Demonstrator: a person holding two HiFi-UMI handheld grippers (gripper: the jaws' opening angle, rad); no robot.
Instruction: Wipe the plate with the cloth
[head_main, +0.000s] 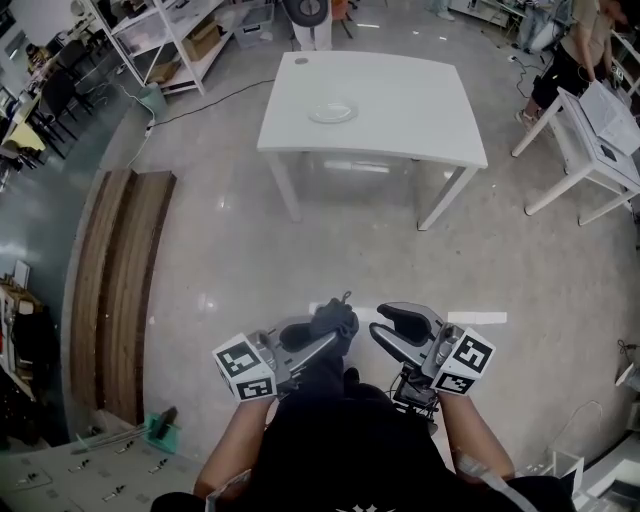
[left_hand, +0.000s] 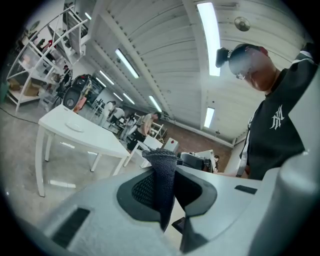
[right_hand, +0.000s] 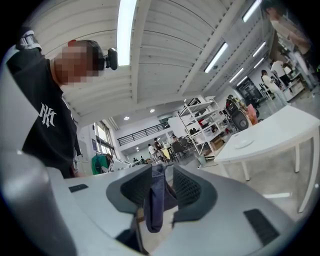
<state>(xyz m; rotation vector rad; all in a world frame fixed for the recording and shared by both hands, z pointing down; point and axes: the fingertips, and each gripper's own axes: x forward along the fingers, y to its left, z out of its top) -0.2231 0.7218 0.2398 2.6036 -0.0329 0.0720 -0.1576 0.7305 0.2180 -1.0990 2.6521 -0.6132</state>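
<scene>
Big workshop hall, bare grey floor (head_main: 350, 250), shelving at the back and other people at side desks; I am standing well short of the work surface.

My left gripper (head_main: 318, 345) is held close in front of the body. Its jaws are pressed onto a dark knitted cloth (left_hand: 162, 185), which stands up between the pads and hangs below them in a fold. The right gripper (head_main: 385, 328) sits just beside it, with the two tips turned in toward each other. In the right gripper view a dark strip of that cloth fills the gap between the jaws. I cannot tell whether they are squeezing it or whether it only hangs just past the tips.

Moving outward, there is open floor, then the white table (head_main: 420, 120). The clear plate (head_main: 332, 111) lies flat on it, toward the table's far-left part and well apart from both grippers.

The plate is straight ahead and far off, roughly in line with the left gripper, which carries the cloth. In the left gripper view it sits off to the left of the jaws, so I judge that gripper must swing left as I walk in.
</scene>
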